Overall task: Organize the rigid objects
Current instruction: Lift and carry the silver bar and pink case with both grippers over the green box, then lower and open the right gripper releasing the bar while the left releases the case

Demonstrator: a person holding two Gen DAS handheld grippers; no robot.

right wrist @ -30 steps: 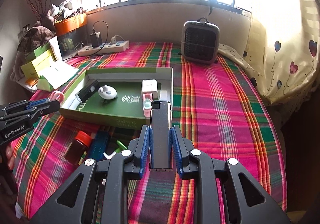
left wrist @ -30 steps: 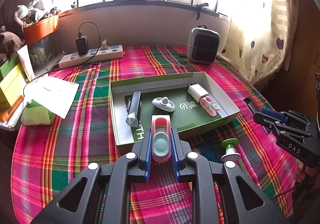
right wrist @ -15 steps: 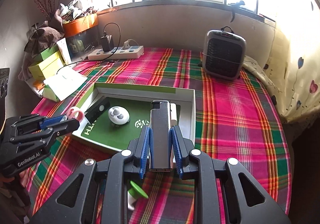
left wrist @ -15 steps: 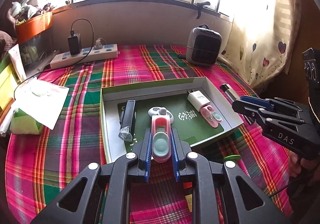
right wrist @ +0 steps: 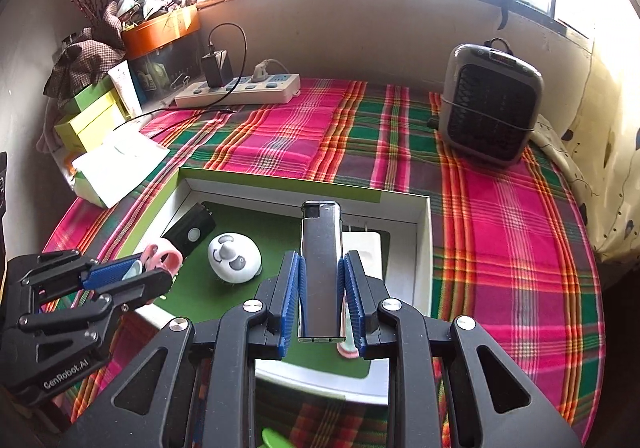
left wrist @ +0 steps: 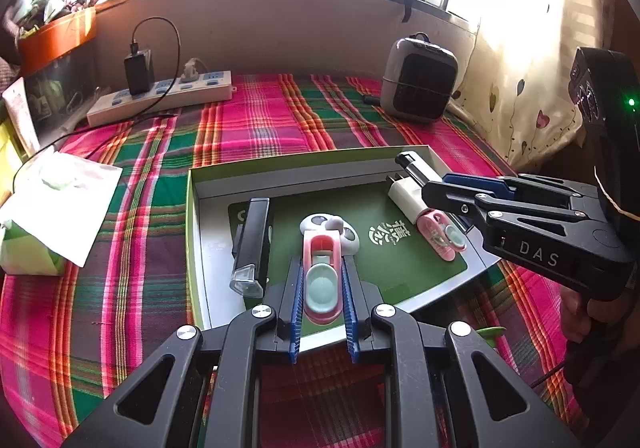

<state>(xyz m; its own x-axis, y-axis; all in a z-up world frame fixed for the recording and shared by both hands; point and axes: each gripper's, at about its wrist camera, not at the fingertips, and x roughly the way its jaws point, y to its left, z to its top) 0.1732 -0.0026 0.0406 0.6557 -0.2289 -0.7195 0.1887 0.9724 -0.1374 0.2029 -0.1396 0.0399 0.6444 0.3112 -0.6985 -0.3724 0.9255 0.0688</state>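
My left gripper [left wrist: 322,290] is shut on a pink clip-like gadget with a mint button [left wrist: 321,280], held over the green shallow box [left wrist: 304,164]. My right gripper [right wrist: 322,292] is shut on a silver and black lighter [right wrist: 321,260], held over the box's right part [right wrist: 424,248]. In the box lie a black flashlight [left wrist: 252,244], a white panda-face gadget [right wrist: 234,258], a white charger plug [left wrist: 406,198] and a second pink gadget [left wrist: 440,234]. Each gripper shows in the other's view: the right one [left wrist: 436,188], the left one [right wrist: 132,276].
The box sits on a plaid cloth [right wrist: 500,208]. A grey heater [right wrist: 490,104] stands at the back right, a power strip with charger [left wrist: 160,94] at the back left. Papers and green boxes [right wrist: 100,128] lie at the left. A green-capped thing [left wrist: 490,332] lies by the box's near edge.
Both grippers have moved forward with their loads and now hang over the box. The right gripper has come in over the box's right side.
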